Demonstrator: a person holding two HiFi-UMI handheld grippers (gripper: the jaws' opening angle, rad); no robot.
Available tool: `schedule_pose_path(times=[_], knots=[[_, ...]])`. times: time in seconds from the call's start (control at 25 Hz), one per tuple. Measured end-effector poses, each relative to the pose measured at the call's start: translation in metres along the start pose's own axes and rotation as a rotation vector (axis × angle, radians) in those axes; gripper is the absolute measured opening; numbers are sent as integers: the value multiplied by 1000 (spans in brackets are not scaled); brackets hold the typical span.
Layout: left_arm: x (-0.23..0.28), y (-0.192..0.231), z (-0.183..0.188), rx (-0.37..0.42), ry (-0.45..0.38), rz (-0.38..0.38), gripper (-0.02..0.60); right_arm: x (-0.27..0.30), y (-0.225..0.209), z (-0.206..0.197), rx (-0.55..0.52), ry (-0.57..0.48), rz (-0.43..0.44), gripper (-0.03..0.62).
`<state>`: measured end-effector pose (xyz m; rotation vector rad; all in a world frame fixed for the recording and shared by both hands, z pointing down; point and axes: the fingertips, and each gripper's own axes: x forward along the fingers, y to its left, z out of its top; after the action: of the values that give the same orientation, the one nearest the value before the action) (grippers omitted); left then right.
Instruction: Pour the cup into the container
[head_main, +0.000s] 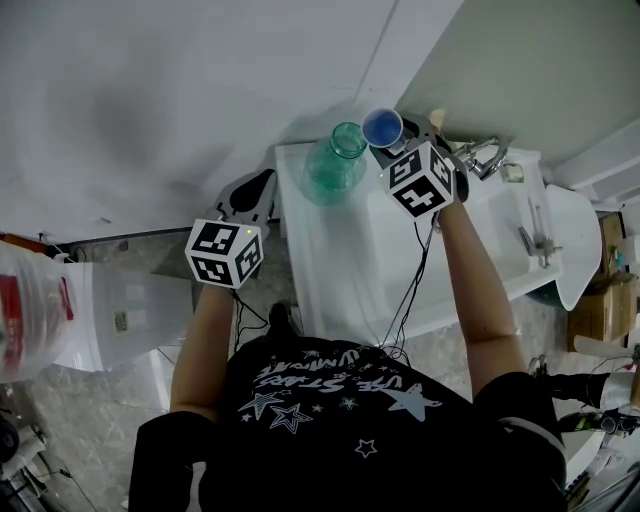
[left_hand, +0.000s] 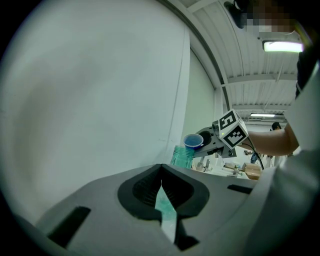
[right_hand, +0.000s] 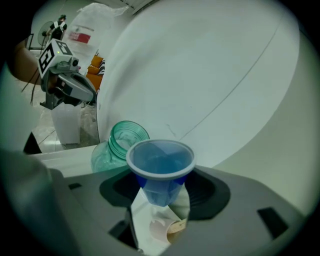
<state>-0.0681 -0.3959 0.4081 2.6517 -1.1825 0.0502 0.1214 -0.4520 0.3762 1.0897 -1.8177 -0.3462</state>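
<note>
A blue plastic cup (head_main: 382, 127) is upright between the jaws of my right gripper (head_main: 386, 142), which is shut on it. Blue liquid shows inside the cup (right_hand: 160, 167) in the right gripper view. Just left of it, a green glass jar (head_main: 335, 165) stands with an open mouth on the white counter (head_main: 330, 270). The cup's rim is beside and slightly above the jar mouth (right_hand: 129, 136). My left gripper (head_main: 252, 190) hangs off the counter's left edge, jaws together and holding nothing. The left gripper view shows the cup (left_hand: 193, 142) over the jar (left_hand: 182, 156).
A sink with a metal faucet (head_main: 485, 155) lies right of the counter. A white wall (head_main: 180, 90) rises behind the jar. A white bin (head_main: 120, 310) and a plastic bag (head_main: 30, 310) sit on the floor at left. A cardboard box (head_main: 600, 310) is at right.
</note>
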Motion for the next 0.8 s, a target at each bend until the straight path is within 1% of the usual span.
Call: schedule_pose_path(times=[0.36,0.8], knots=[[3,0,2,-9,-10,-4,12,3,-5,1,-85,36,-42,269],[1,-3,7,3,-19,-5,12,1,-8,3,-140,49,-80,265]])
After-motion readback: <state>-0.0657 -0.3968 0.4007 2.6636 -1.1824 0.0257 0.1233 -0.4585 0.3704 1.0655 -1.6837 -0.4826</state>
